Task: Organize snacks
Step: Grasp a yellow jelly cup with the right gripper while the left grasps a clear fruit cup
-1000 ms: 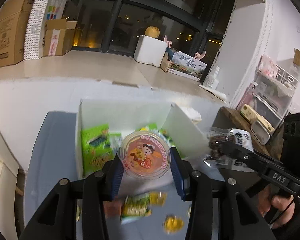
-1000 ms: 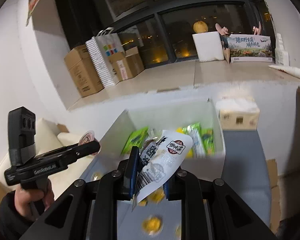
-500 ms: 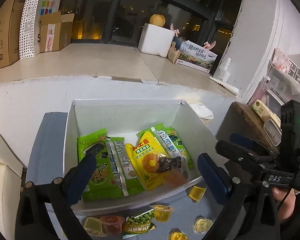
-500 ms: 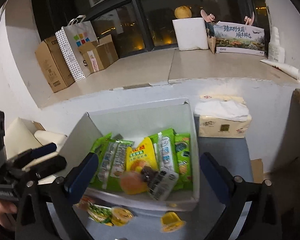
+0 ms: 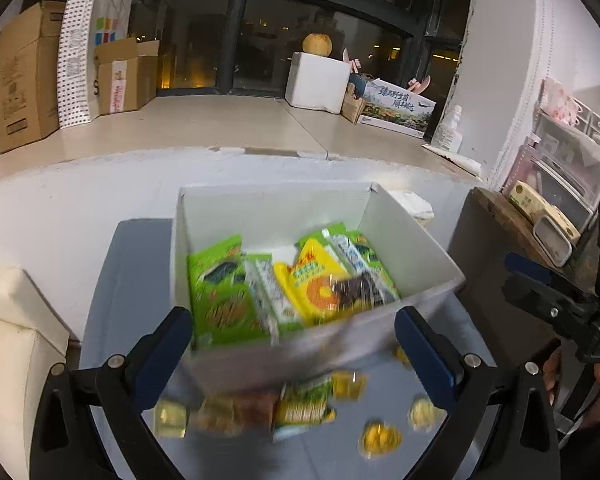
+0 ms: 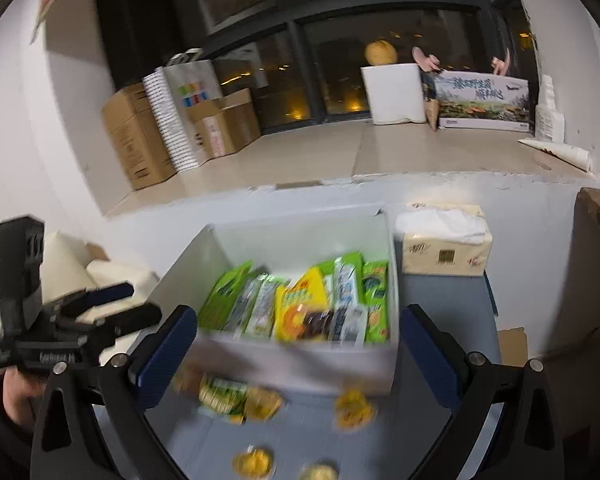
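A white open box (image 5: pixel 420 248) (image 6: pixel 392 256) on a grey table holds green packets (image 5: pixel 220 284) (image 6: pixel 224 292), a yellow packet (image 5: pixel 312 284) (image 6: pixel 300 300) and a dark clear bag (image 5: pixel 356 284) (image 6: pixel 324 324). Several small yellow jelly cups (image 5: pixel 380 438) (image 6: pixel 354 402) and a green packet (image 5: pixel 304 402) (image 6: pixel 220 396) lie on the table in front of the box. My left gripper (image 5: pixel 296 344) is open and empty in front of the box, and shows at the left of the right wrist view (image 6: pixel 116 304). My right gripper (image 6: pixel 300 344) is open and empty, and shows at the right of the left wrist view (image 5: pixel 536 284).
A tissue box (image 6: pixel 444 248) stands right of the white box. A cream cushion (image 5: pixel 12 320) lies at the left. A wooden block (image 5: pixel 512 220) and clear storage drawers (image 5: pixel 568 168) are at the right. Cardboard boxes (image 5: pixel 24 88) stand on the ledge behind.
A second ago the left gripper held a jelly cup and the right held a dark snack bag. Both opened; the bag now lies in the box. Both grippers have drawn back.
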Demonstrator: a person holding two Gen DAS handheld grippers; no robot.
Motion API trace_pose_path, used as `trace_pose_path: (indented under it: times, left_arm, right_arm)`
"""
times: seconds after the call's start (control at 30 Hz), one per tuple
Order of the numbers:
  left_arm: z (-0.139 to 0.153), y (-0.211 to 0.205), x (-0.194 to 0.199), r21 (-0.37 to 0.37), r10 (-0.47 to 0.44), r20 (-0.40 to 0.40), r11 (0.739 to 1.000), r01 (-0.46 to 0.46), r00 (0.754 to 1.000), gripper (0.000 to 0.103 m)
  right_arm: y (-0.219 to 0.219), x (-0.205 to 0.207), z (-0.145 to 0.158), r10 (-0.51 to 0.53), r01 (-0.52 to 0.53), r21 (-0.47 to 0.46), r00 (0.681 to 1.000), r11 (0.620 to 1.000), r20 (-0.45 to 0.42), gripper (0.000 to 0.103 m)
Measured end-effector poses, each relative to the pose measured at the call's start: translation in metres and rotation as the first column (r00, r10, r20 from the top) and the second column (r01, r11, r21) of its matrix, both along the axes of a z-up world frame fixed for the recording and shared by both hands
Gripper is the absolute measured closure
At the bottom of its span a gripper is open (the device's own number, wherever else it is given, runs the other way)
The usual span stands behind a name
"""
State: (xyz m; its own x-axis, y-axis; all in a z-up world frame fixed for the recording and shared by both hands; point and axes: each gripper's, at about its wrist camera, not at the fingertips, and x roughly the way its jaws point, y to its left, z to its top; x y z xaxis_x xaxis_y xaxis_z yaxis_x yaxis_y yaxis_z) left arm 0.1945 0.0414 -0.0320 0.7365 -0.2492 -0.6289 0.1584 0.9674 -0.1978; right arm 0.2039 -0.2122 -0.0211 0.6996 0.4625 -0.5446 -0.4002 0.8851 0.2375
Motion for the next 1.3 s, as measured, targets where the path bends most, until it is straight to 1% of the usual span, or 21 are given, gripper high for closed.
trace_pose_path:
  times: [0.13,0.17,0.23,0.3,0.37,0.47,0.53,0.63,0.67,0.7,0.73,0.77,0.8,0.83,1.0,1.17,1.27,1.3]
  left_arm:
    - [-0.018,0.015,-0.048,-0.026,0.022,0.000,0.999,-0.022,1.000,0.000]
    - [-0.024,0.020,-0.061,-0.033,0.033,-0.004,0.999,-0.033,0.999,0.000]
    - [-0.039,0.028,-0.083,-0.050,0.045,-0.022,0.998,-0.046,0.999,0.000]
    - [-0.052,0.034,-0.102,-0.048,0.063,-0.042,0.997,-0.065,0.997,0.000]
    - [-0.060,0.037,-0.115,-0.041,0.073,-0.047,0.996,-0.075,0.996,0.000]
    - [-0.069,0.038,-0.129,-0.009,0.080,-0.052,0.997,-0.081,0.995,0.000]
    - [-0.074,0.038,-0.134,0.002,0.082,-0.056,0.997,-0.082,0.995,0.000]
    - [-0.078,0.036,-0.133,0.000,0.079,-0.070,0.997,-0.079,0.994,0.000]
    - [-0.079,0.034,-0.132,0.002,0.077,-0.074,0.997,-0.077,0.994,0.000]
    - [-0.080,0.032,-0.131,0.003,0.074,-0.077,0.997,-0.074,0.994,0.000]
    - [-0.081,0.031,-0.132,0.002,0.069,-0.079,0.998,-0.069,0.994,0.000]
    - [-0.082,0.030,-0.132,0.002,0.062,-0.080,0.998,-0.062,0.995,0.000]
    - [-0.082,0.029,-0.132,0.003,0.059,-0.079,0.998,-0.059,0.995,0.000]
    - [-0.082,0.028,-0.132,0.005,0.056,-0.078,0.998,-0.056,0.995,0.000]
    - [-0.086,0.028,-0.129,0.009,0.058,-0.086,0.998,-0.058,0.995,0.000]
    - [-0.092,0.044,-0.117,-0.012,0.082,-0.102,0.996,-0.084,0.991,0.000]
    - [-0.094,0.059,-0.095,0.034,0.125,-0.098,0.992,-0.122,0.987,0.000]
    - [-0.096,0.063,-0.086,0.060,0.136,-0.101,0.990,-0.131,0.986,0.000]
  right_arm:
    - [-0.004,-0.044,-0.032,0.003,-0.003,-0.014,0.999,1.000,-0.034,0.000]
    - [-0.005,-0.057,-0.046,-0.011,0.009,-0.032,0.998,0.999,-0.058,0.000]
    - [-0.007,-0.071,-0.064,-0.035,0.033,-0.034,0.996,0.999,-0.081,0.000]
    - [-0.009,-0.084,-0.084,-0.060,0.057,-0.032,0.993,0.998,-0.102,0.000]
    - [-0.007,-0.087,-0.096,-0.073,0.067,-0.051,0.990,0.996,-0.119,0.000]
    - [-0.005,-0.081,-0.104,-0.067,0.059,-0.060,0.989,0.996,-0.134,0.000]
    - [-0.001,-0.073,-0.110,-0.076,0.064,-0.090,0.987,0.994,-0.139,0.000]
    - [0.005,-0.057,-0.125,-0.070,0.052,-0.109,0.984,0.993,-0.166,0.001]
    - [0.007,-0.052,-0.129,-0.072,0.052,-0.118,0.982,0.992,-0.176,0.004]
    - [0.008,-0.046,-0.134,-0.074,0.052,-0.123,0.979,0.991,-0.189,0.016]
    - [0.011,-0.041,-0.138,-0.076,0.049,-0.136,0.976,0.989,-0.205,0.037]
    - [0.013,-0.034,-0.145,-0.091,0.052,-0.167,0.968,0.985,-0.236,0.047]
    - [0.011,-0.034,-0.145,-0.105,0.067,-0.176,0.970,0.982,-0.219,0.059]
    - [0.009,-0.035,-0.144,-0.098,0.064,-0.153,0.969,0.986,-0.225,0.065]
    - [0.001,-0.044,-0.138,-0.102,0.077,-0.127,0.974,0.989,-0.201,0.067]
    - [-0.002,-0.060,-0.125,-0.085,0.068,-0.111,0.983,0.991,-0.160,0.067]
    - [0.002,-0.067,-0.119,-0.078,0.062,-0.114,0.986,0.992,-0.145,0.067]
    - [0.003,-0.067,-0.118,-0.076,0.060,-0.112,0.987,0.992,-0.143,0.067]
